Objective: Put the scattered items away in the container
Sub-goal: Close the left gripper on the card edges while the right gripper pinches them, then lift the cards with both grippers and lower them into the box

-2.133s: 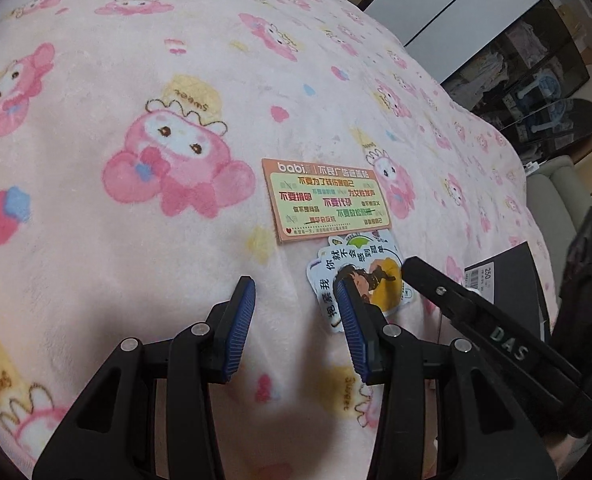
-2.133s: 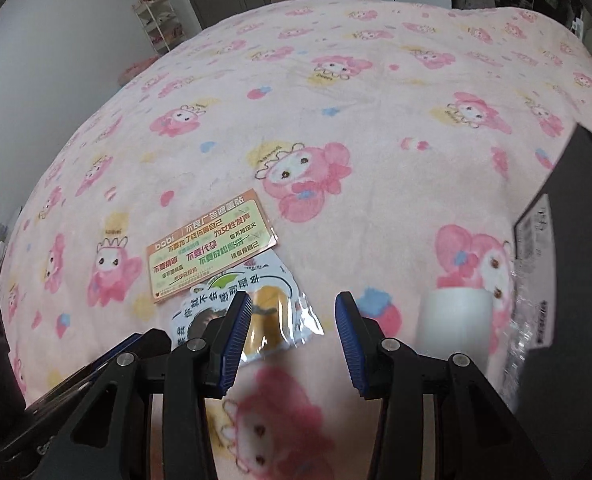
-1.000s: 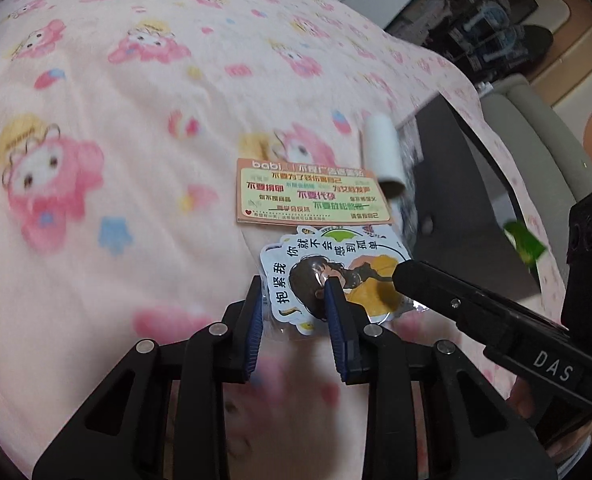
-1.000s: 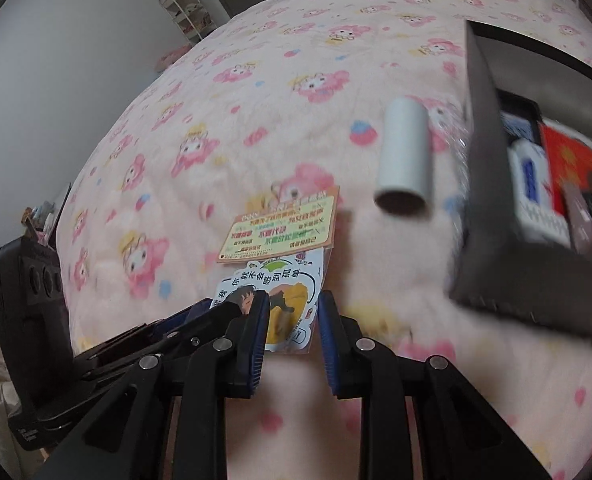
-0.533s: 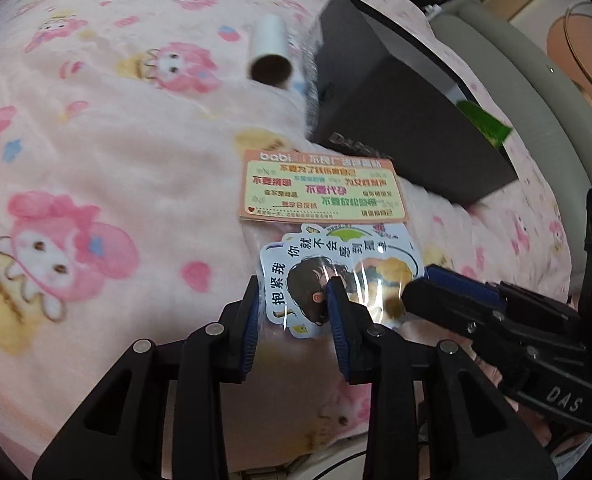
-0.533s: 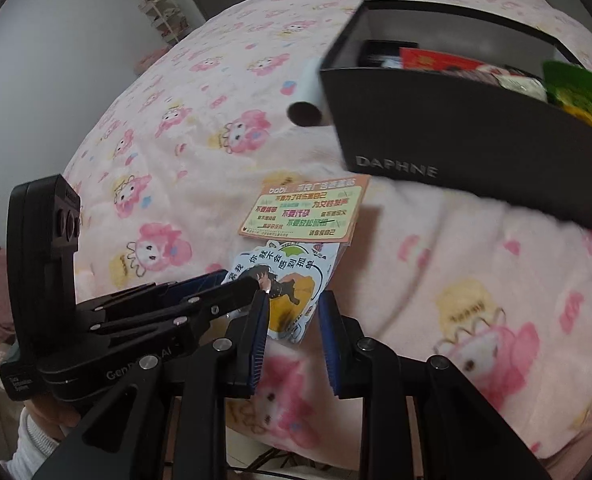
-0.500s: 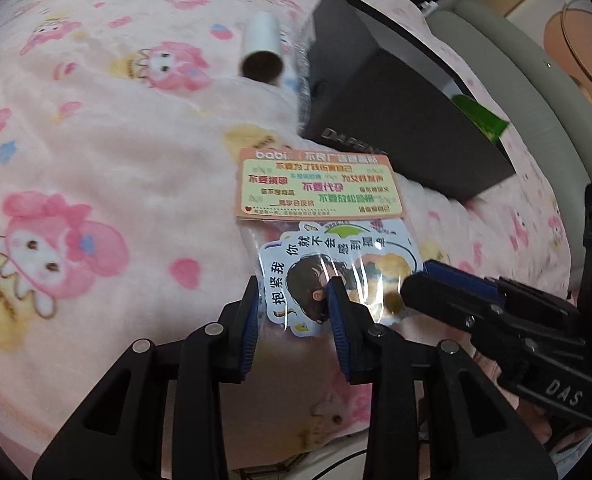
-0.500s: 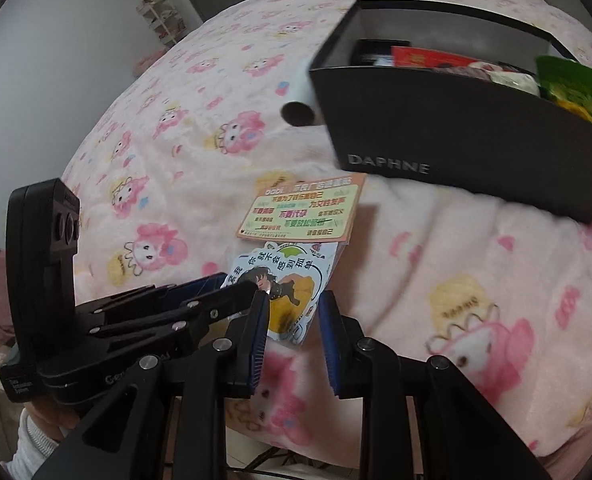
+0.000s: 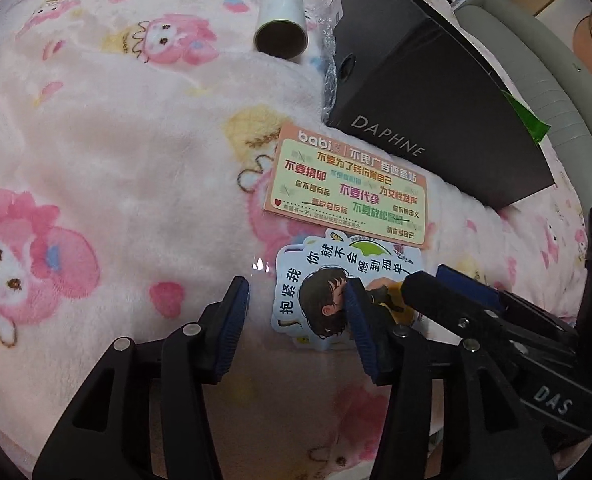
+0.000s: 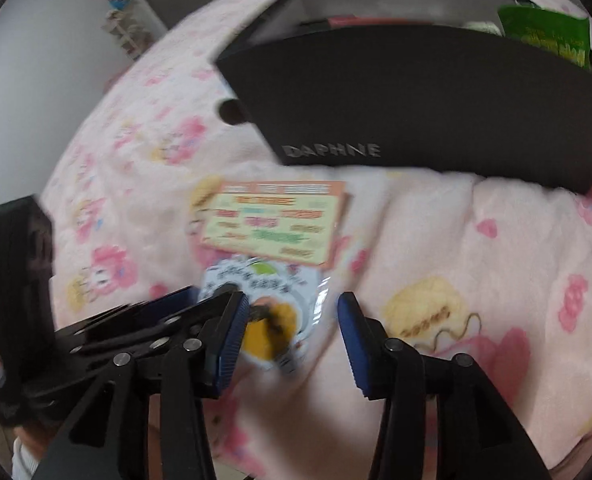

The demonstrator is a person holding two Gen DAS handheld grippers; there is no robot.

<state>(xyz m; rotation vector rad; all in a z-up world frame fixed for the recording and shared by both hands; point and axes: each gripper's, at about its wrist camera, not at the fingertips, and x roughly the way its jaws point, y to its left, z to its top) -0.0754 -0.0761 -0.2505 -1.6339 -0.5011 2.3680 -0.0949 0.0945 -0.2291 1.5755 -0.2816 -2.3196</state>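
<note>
Your left gripper (image 9: 296, 312) is hovering with its jaws spread apart over the near edge of the die-cut cartoon sticker (image 9: 335, 284), gripping nothing, and your right gripper (image 10: 292, 332) is likewise standing wide apart just over the same sticker (image 10: 268, 304), which is lying flat on the pink cartoon-print blanket (image 9: 116, 160). Just beyond the sticker, the orange-bordered babi card (image 9: 347, 192) is overlapping its far edge, and past that the black DAPHNE box (image 9: 427, 92) is sitting on the blanket with a green packet (image 10: 543, 36) poking above its rim, a cardboard roll (image 9: 282, 24) lying beside its far corner.
</note>
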